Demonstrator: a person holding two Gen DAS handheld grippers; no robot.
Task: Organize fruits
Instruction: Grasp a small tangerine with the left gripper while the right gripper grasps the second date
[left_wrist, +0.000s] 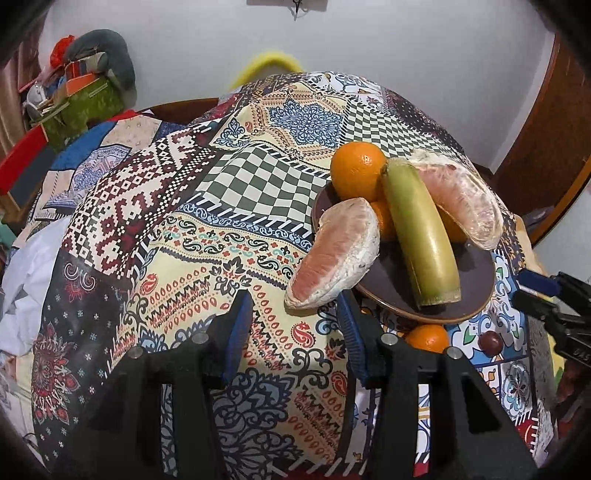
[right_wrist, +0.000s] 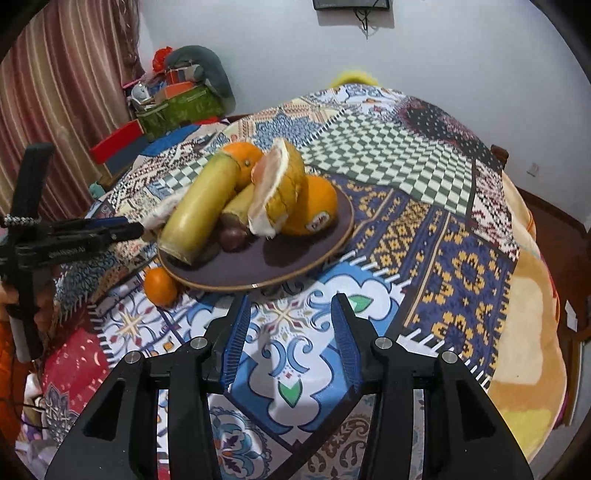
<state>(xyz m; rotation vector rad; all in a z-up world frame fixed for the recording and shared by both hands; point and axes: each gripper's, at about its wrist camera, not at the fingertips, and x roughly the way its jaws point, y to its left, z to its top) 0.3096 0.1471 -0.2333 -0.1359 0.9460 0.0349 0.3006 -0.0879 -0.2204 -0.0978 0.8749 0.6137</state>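
Note:
A dark round plate (left_wrist: 476, 284) (right_wrist: 295, 258) holds a yellow-green banana (left_wrist: 419, 229) (right_wrist: 201, 206), oranges (left_wrist: 356, 170) (right_wrist: 314, 206) and a peeled pomelo wedge (left_wrist: 461, 199) (right_wrist: 277, 192). A second pomelo wedge (left_wrist: 334, 254) leans over the plate's left rim, just beyond my left gripper (left_wrist: 293, 306), which is open and empty. A small orange (left_wrist: 426, 338) (right_wrist: 160, 286) and a dark round fruit (left_wrist: 490, 342) lie on the cloth beside the plate. My right gripper (right_wrist: 290, 308) is open and empty, just short of the plate's near rim.
The table is covered by a patchwork cloth (left_wrist: 221, 206) (right_wrist: 424, 221). A green basket of clutter (left_wrist: 85, 99) (right_wrist: 181, 103) stands at the far left by the wall. The right gripper shows at the left wrist view's right edge (left_wrist: 554, 295).

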